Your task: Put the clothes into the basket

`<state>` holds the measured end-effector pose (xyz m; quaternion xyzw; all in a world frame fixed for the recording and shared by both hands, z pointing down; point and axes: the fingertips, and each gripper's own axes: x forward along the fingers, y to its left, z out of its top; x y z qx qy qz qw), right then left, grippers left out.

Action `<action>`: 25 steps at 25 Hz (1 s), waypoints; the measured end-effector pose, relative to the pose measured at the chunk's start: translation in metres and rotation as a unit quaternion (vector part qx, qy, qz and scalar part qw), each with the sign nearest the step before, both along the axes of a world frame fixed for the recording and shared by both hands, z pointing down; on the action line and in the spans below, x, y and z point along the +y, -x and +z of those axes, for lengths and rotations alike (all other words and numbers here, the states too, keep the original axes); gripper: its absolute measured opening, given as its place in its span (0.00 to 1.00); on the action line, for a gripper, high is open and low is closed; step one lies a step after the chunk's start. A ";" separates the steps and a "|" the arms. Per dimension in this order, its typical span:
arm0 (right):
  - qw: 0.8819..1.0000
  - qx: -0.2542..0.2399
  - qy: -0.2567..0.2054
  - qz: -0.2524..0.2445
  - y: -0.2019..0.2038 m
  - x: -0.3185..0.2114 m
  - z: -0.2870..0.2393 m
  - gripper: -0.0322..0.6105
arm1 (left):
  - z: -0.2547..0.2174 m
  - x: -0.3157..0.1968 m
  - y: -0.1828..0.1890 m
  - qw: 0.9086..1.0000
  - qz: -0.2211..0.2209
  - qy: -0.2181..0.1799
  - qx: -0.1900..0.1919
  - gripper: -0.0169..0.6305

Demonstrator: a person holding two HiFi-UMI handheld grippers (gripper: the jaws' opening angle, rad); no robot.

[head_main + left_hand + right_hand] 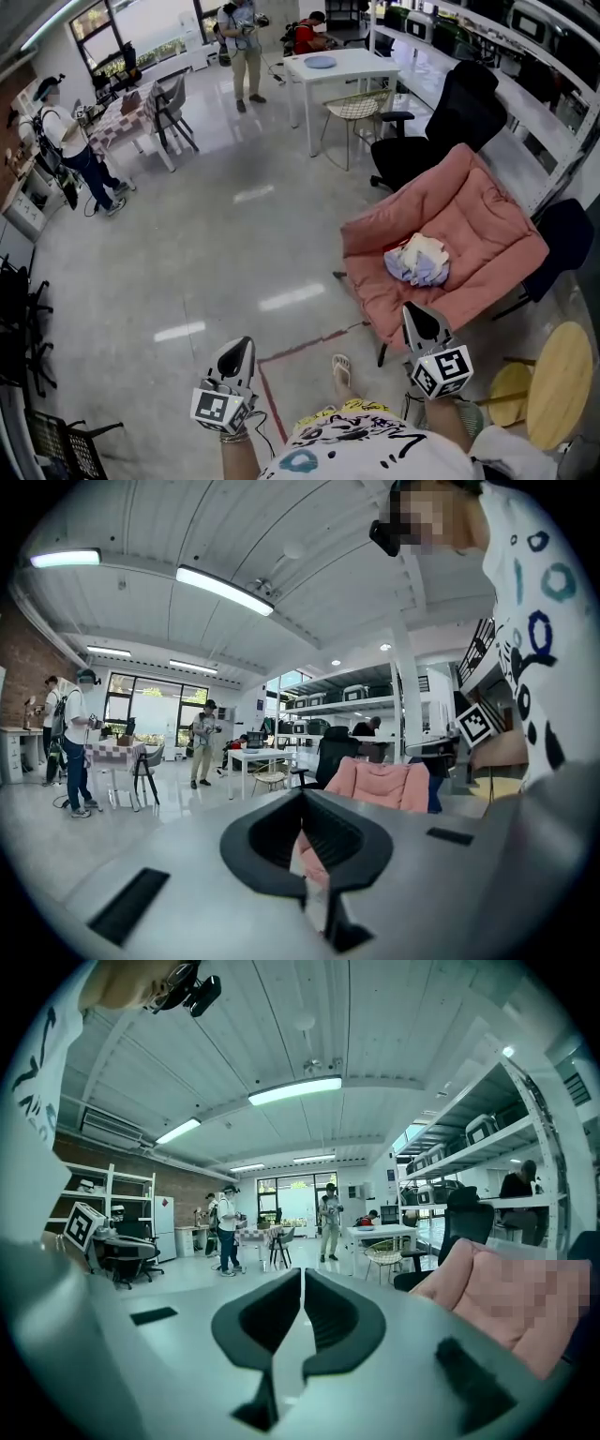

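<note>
- The floor (187, 281) is pale, glossy and grey, with ceiling lights mirrored in it; a thin red line (309, 342) is marked on it just ahead of the person's sandalled foot (342, 370).
- The room is a long, open workshop: windows at the far end, shelving (525, 56) along the right wall, strip lights on a white ceiling.
- A white desk (342, 66) stands far back with a blue round thing (320, 62) on it (what it is I cannot tell). A wire chair (361, 108) stands beside the desk, and a black office chair (450, 122) further right.
- A desk with a checked cloth (122, 117) stands far left, with a person (70, 145) next to it. Another person (246, 47) stands near the white desk.
- The clothes (417, 261), a small white and lilac heap, lie on the seat of a pink padded chair (469, 225), right of centre and well apart from both claws.
- The left claw (244, 345) is closed, with nothing in it. In the left gripper view only a sliver of pink chair shows through the slit.
- The right claw (411, 309) is held low near the chair's front edge, its jaws together but for a hairline slit, gripping nothing.
- Cut off or hidden: a round wooden top (560, 384) runs off the right edge, and dark chairs (23, 319) are clipped at the left. In both gripper views the claw's own grey body covers the chair's seat, so the heap does not show there.
</note>
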<state>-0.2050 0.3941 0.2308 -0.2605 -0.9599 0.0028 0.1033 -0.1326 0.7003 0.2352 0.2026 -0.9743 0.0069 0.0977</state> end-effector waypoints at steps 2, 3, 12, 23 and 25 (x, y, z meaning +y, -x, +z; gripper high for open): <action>1.000 -0.008 0.005 0.008 0.023 -0.005 -0.007 0.10 | -0.007 -0.002 0.025 1.000 0.008 0.004 -0.005 0.05; 1.000 -0.014 0.007 0.011 0.034 -0.007 -0.012 0.10 | -0.011 -0.003 0.039 1.000 0.010 0.007 -0.008 0.05; 0.998 -0.025 0.009 0.048 0.122 -0.053 -0.020 0.10 | -0.027 -0.055 0.153 0.998 0.058 -0.006 -0.029 0.05; 0.998 -0.009 0.010 0.061 0.190 -0.067 -0.002 0.10 | -0.005 -0.088 0.228 0.995 0.094 -0.019 -0.008 0.05; 0.998 -0.009 0.004 0.065 0.197 -0.068 0.000 0.10 | 0.002 -0.091 0.241 0.995 0.102 -0.019 0.003 0.05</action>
